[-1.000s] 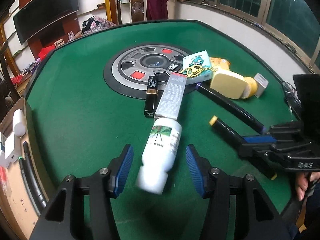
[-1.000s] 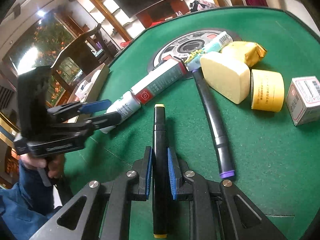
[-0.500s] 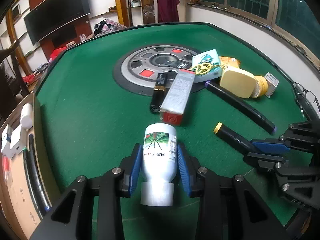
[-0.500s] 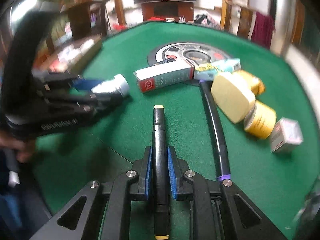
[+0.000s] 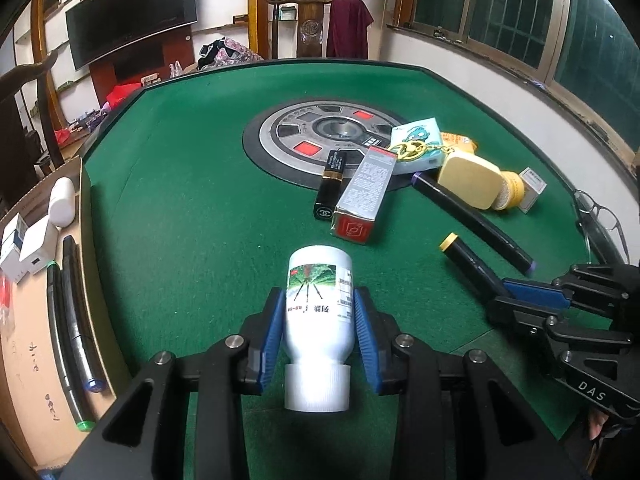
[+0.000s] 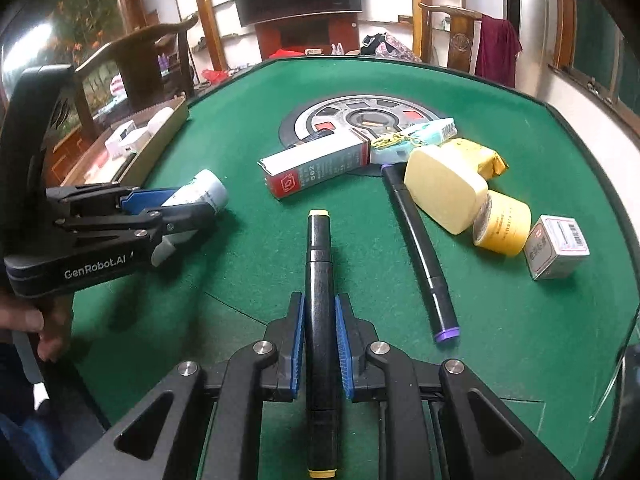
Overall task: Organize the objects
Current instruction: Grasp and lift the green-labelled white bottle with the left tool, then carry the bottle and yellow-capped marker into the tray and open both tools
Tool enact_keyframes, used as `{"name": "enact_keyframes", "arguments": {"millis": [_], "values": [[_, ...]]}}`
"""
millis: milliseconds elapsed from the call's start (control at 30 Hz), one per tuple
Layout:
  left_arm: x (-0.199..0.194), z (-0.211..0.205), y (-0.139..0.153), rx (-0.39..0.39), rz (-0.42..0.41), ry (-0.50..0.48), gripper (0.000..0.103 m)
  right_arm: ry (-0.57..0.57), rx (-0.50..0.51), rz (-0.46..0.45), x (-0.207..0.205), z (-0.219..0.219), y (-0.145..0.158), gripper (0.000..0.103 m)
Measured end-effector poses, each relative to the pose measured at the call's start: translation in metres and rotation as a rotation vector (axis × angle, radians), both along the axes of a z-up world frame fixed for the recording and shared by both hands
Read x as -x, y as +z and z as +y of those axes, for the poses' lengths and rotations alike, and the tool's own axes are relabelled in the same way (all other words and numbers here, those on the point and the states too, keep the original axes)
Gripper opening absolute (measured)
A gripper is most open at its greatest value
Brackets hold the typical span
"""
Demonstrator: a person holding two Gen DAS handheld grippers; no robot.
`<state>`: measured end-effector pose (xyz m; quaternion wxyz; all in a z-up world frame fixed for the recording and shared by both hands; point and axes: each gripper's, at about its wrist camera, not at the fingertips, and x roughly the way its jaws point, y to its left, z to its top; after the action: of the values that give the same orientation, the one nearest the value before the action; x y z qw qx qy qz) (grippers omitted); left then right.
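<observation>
Left gripper (image 5: 320, 332): we record its blue fingers (image 5: 273, 336) clamped on the white bottle (image 5: 319, 312), cap toward the camera, just above the green surface (image 5: 180, 208).
Right gripper (image 6: 320, 344): fingers closed on the yellow-capped black marker (image 6: 319, 280), pointing away.
Just beyond: we list a red-ended carton (image 5: 364, 196) beside a black lipstick tube (image 5: 331, 186), and a purple-capped marker (image 6: 420, 252) lying flat.
Farther right: yellow case (image 6: 444, 192), yellow jar (image 6: 502, 224), small white box (image 6: 558, 246).
Far: round centre panel (image 5: 308, 136).
Left edge: cardboard box (image 5: 24, 320) holding markers and white items.
</observation>
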<state>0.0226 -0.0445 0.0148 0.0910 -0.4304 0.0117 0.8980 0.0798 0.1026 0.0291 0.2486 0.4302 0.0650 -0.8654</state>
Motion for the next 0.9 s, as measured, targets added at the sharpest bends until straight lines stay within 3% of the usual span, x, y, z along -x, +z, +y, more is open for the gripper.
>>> {"name": "enact_keyframes", "arguments": {"millis": [567,900], "values": [[-0.025,-0.043,0.040,-0.078,0.107,0.068,0.034,0.043,0.094,-0.012,-0.008,-0.031,0.015,0.017],[-0.040,-0.101,0.056,-0.140,0.165,0.191,0.034,0.124,0.163,-0.049,-0.003,-0.081,0.032,0.017]]}}
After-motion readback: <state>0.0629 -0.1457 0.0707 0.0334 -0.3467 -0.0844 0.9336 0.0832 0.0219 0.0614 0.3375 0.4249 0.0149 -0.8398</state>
